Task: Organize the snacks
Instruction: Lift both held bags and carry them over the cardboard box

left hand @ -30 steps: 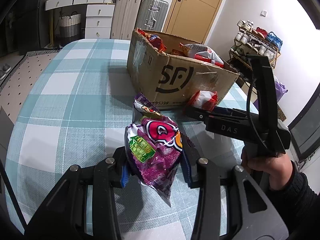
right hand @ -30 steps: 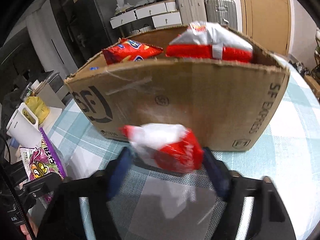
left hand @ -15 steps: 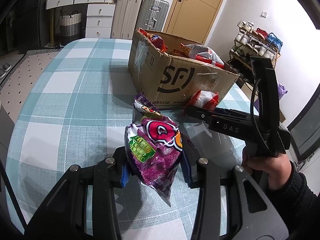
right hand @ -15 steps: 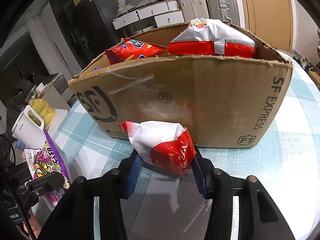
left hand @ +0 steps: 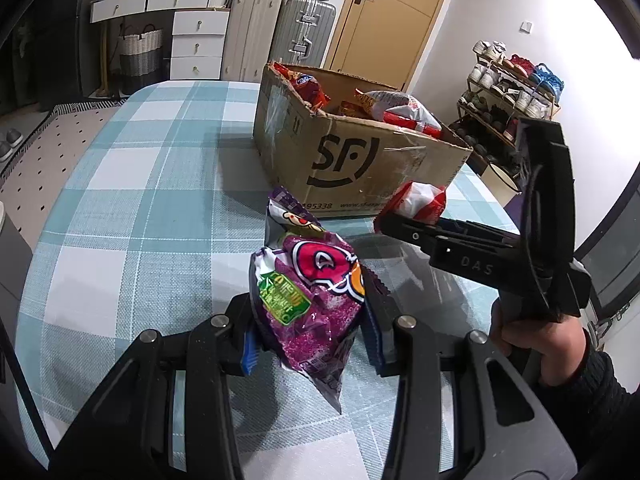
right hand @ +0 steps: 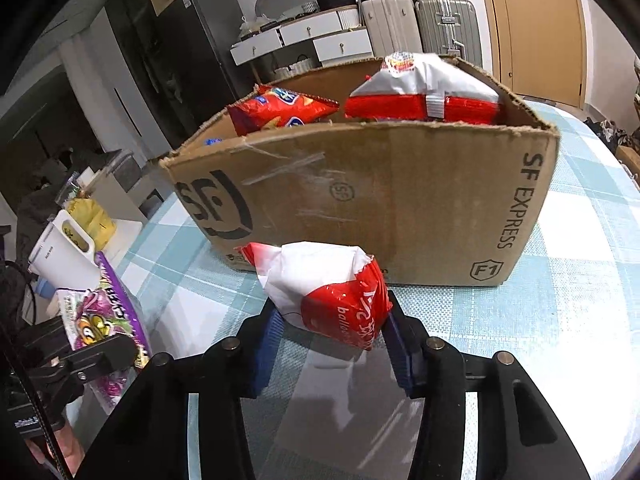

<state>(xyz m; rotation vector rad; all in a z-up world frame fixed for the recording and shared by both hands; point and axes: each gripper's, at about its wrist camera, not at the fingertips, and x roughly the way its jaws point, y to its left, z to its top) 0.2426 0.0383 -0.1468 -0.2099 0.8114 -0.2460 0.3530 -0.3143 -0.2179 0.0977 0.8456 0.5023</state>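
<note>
My left gripper (left hand: 310,334) is shut on a purple snack bag (left hand: 308,292) and holds it above the checked tablecloth. My right gripper (right hand: 328,346) is shut on a red and white snack bag (right hand: 328,284), just in front of the cardboard SF box (right hand: 400,204). In the left wrist view the right gripper (left hand: 416,224) with its red and white bag (left hand: 420,202) sits right of the purple bag, near the box's (left hand: 352,160) front wall. The box holds several red and white snack bags (right hand: 424,92). The purple bag also shows in the right wrist view (right hand: 108,312).
The table has a teal and white checked cloth (left hand: 132,184). A white container (right hand: 60,252) stands beyond the table's left side in the right wrist view. Suitcases (left hand: 304,28), drawers and a shoe rack (left hand: 516,84) stand in the room behind.
My right gripper has lifted the red and white bag a little and moved closer to the box front. My left gripper holds the purple bag almost still.
</note>
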